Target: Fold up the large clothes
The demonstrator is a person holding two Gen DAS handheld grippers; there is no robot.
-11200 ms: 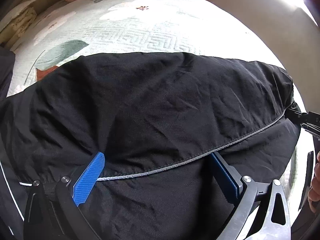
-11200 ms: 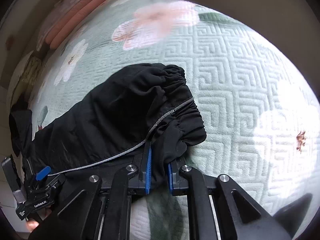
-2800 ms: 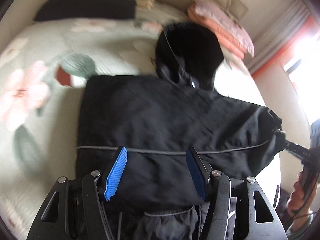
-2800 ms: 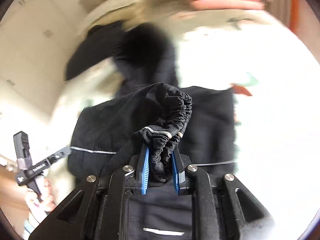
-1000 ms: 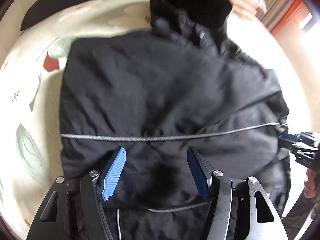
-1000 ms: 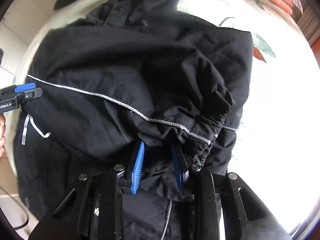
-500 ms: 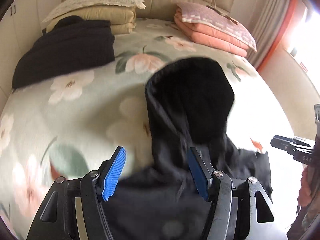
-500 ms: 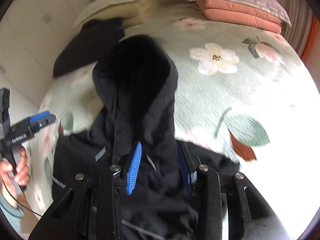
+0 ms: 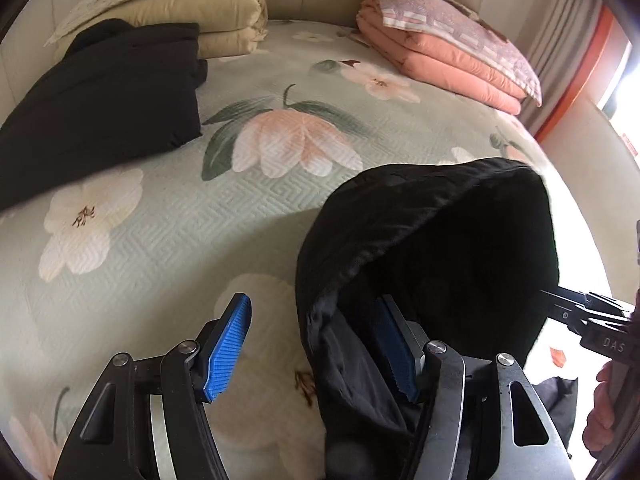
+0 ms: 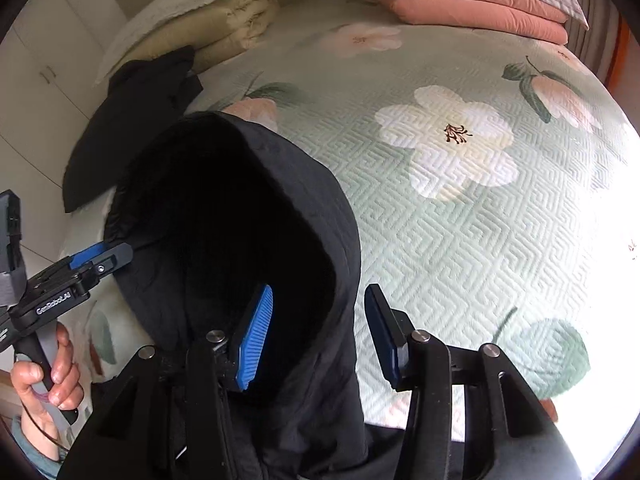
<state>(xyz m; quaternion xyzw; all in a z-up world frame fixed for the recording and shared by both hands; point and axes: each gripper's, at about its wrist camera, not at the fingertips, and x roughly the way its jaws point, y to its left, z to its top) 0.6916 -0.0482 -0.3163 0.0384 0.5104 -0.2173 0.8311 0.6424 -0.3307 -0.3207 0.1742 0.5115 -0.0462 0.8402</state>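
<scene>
**Both grippers at the jacket's hood, jaws apart**

Ahead of my left gripper (image 9: 314, 350) lies the hood (image 9: 440, 248) of the black jacket, flat on the floral bedspread (image 9: 248, 208). Its left edge runs down between my two blue pads, which stand well apart; the right pad sits over the dark lining, the left pad over bare bedspread, and neither presses on the cloth. Just off to the right, my right gripper (image 9: 560, 304) pokes in at the hood's far side.

From the right wrist camera, my right gripper (image 10: 320, 332) straddles the hood's (image 10: 240, 216) right edge, left pad over the lining, right pad over the bedspread (image 10: 460, 220). Its jaws have just been opening and grip nothing. My left gripper (image 10: 120, 250) shows to the left, its tip at the hood's edge, held in my hand (image 10: 48, 376). Beyond both grippers sit a folded black garment (image 9: 104, 92), beige bedding (image 9: 208, 20) and pink bedding (image 9: 448, 52).
</scene>
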